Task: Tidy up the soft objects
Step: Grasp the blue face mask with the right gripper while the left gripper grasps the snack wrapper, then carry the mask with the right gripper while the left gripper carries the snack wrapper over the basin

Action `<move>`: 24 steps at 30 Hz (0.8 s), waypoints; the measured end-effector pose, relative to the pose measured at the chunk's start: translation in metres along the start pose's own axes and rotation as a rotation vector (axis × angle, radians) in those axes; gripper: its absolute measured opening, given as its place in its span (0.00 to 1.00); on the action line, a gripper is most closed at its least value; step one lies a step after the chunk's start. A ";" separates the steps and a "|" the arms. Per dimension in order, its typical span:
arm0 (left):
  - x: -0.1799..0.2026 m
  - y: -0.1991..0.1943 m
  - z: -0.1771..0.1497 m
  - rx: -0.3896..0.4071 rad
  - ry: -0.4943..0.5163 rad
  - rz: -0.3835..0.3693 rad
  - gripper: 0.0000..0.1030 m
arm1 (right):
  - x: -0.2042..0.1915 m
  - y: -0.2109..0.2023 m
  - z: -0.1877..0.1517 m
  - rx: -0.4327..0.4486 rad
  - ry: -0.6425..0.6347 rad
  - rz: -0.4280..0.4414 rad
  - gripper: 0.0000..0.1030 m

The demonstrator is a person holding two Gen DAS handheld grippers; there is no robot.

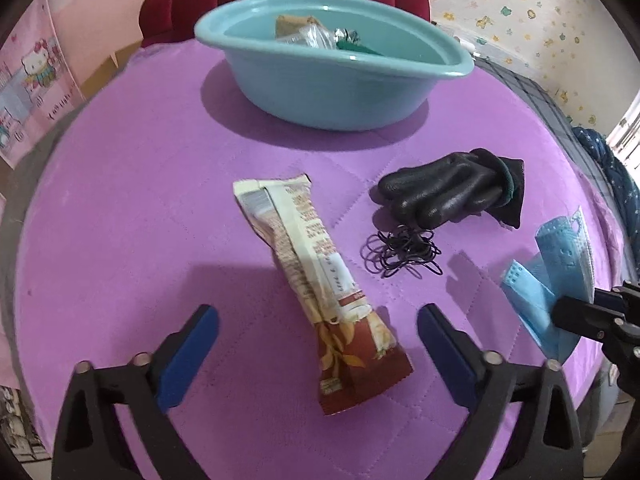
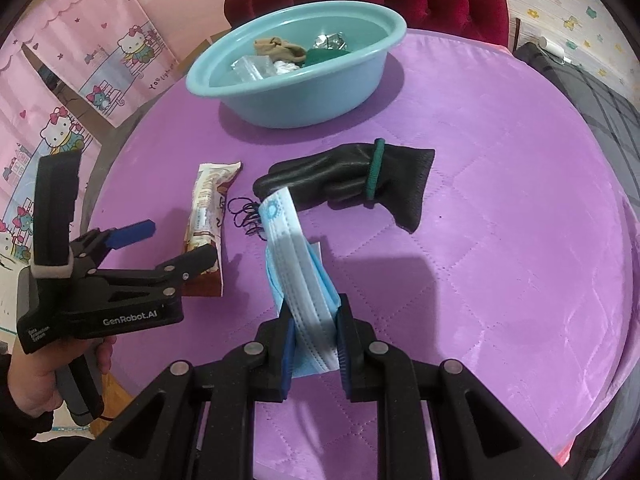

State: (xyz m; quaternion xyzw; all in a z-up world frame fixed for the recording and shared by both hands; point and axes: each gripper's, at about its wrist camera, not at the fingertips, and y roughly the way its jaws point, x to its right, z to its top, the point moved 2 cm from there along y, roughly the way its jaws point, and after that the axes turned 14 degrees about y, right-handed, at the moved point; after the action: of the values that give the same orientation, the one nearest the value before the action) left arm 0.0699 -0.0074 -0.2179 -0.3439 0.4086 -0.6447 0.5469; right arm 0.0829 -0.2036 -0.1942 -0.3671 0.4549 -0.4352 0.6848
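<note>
While the left gripper (image 1: pixel 318 344) hangs over the purple tabletop (image 1: pixel 120 208), its fingers (image 1: pixel 188 356) stand released and wide apart, either side of a snack wrapper (image 1: pixel 316 292) that lies flat between them, untouched. Left wrist view gives the wrapper full length, cream at the far end, dark red at the near end; right wrist view shows the same wrapper (image 2: pixel 208 216) partly hidden behind the left gripper (image 2: pixel 176 248), and also the person's hand (image 2: pixel 36 376) on its handle, which the left view cannot show. Right gripper (image 2: pixel 314 344) is clenched on a folded blue face mask (image 2: pixel 296 264), pads pressed on both sides, mask sticking up and forward from the fingers, lifted off the tabletop. From the left view that mask (image 1: pixel 560 276) appears only at the right edge, with the tip of the right gripper (image 1: pixel 588 312) behind it. Black glove (image 2: pixel 352 180) lies mid-tabletop; right view shows a green band (image 2: pixel 374 172) around its cuff, barely seen from the left. Tangle of thin black hair ties (image 1: pixel 400 254) sits just beside the glove's fingertips, clear in the left view, half covered by the mask in the right. Teal basin (image 2: pixel 296 76) stands at the far side; right view looks into it: a tan sock, a clear bag, something crumpled and silvery, a dark green item. Left view shows mostly its outer wall.
</note>
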 end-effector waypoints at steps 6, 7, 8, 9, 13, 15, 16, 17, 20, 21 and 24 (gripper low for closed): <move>0.002 0.017 -0.005 -0.070 0.016 -0.046 0.37 | 0.001 0.001 0.002 -0.002 0.003 0.001 0.18; 0.002 0.016 -0.006 -0.067 0.018 -0.051 0.36 | 0.000 0.001 0.001 -0.002 0.001 0.000 0.18; 0.001 0.016 -0.007 -0.065 0.011 -0.067 0.35 | 0.000 0.001 0.002 -0.002 -0.001 0.001 0.18; -0.001 0.015 -0.009 -0.065 0.001 -0.082 0.33 | 0.000 0.001 0.002 -0.002 -0.003 0.003 0.18; -0.011 0.011 -0.016 -0.055 -0.016 -0.112 0.26 | -0.003 -0.001 0.002 0.000 -0.014 0.012 0.18; -0.012 0.006 -0.019 -0.051 -0.013 -0.119 0.24 | -0.005 -0.001 0.003 0.001 -0.018 0.016 0.18; -0.014 0.004 -0.020 -0.046 -0.006 -0.115 0.24 | -0.006 -0.001 0.003 -0.001 -0.019 0.020 0.18; -0.014 0.001 -0.022 -0.041 0.005 -0.110 0.23 | -0.007 -0.001 0.003 -0.002 -0.022 0.021 0.18; -0.010 -0.010 -0.027 -0.026 0.032 -0.099 0.23 | -0.011 0.000 0.002 -0.004 -0.032 0.026 0.18; -0.010 -0.014 -0.029 -0.018 0.043 -0.094 0.22 | -0.012 0.000 0.002 -0.004 -0.036 0.026 0.18; -0.008 -0.027 -0.035 0.004 0.059 -0.100 0.22 | -0.017 0.000 0.001 -0.005 -0.045 0.028 0.18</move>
State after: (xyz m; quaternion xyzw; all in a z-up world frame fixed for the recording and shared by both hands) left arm 0.0281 0.0077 -0.2085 -0.3439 0.4053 -0.6820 0.5023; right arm 0.0804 -0.1879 -0.1886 -0.3721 0.4452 -0.4162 0.7001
